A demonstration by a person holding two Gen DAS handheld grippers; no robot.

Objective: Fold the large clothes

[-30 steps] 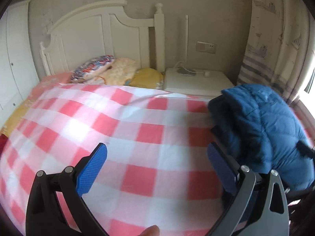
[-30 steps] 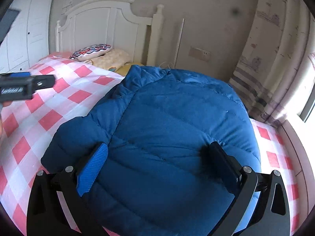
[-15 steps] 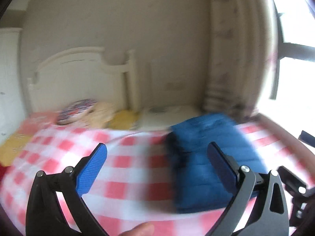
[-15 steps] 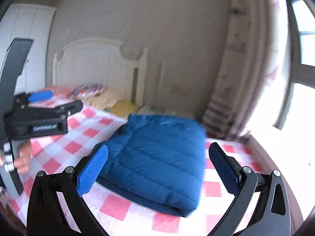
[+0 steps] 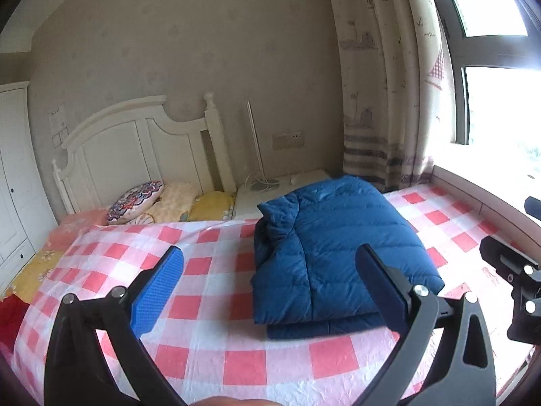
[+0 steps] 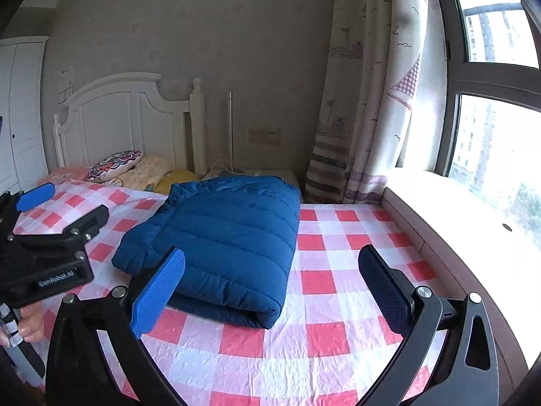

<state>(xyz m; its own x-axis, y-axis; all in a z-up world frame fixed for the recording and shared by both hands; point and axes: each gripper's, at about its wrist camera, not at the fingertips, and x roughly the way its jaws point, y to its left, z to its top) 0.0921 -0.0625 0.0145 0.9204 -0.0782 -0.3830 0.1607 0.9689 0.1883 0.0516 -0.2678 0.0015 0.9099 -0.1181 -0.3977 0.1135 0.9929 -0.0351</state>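
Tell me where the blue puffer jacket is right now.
The blue puffer jacket lies folded on the checked bedspread, toward the window side, just before the nightstand.

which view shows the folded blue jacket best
The right wrist view: the jacket lies whole, only its near left corner behind a finger. In the left wrist view the jacket has its near right part hidden behind a finger.

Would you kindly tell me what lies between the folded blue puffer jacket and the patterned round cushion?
Only bare pink-checked bedspread separates the folded blue puffer jacket from the patterned round cushion, seen in the left wrist view.
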